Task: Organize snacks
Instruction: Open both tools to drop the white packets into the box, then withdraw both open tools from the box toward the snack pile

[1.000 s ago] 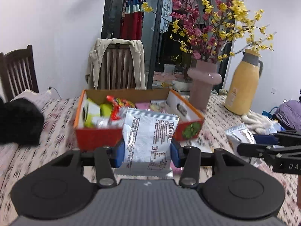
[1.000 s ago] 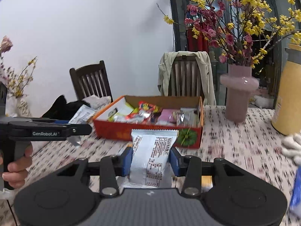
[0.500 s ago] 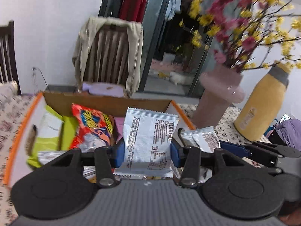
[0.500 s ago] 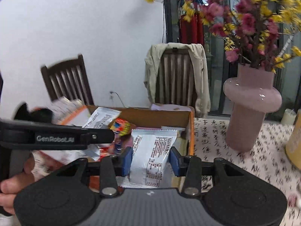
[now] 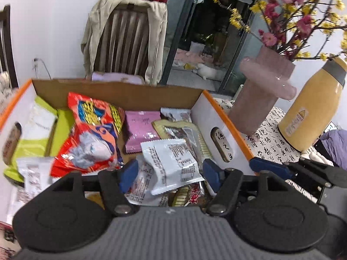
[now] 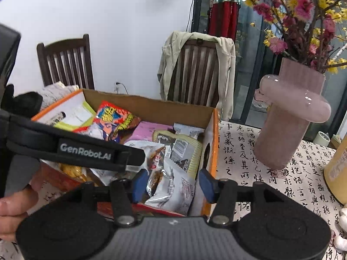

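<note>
Both tools are held over the cardboard box (image 5: 121, 93) on the desk (image 6: 245, 162). The left tool (image 5: 171, 172) is spread wide — a white snack packet (image 5: 173, 162) lies loose between its blue fingers, atop the other snacks in the box. The right tool (image 6: 171, 183) is likewise spread wide, with a second white packet (image 6: 175, 191) resting inside the box near its right wall — gripped by nothing.

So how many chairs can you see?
2. A bare dark chair stands left by the wall; a jacket-draped chair stands behind the snack box. Others may be hidden out of view.
</note>
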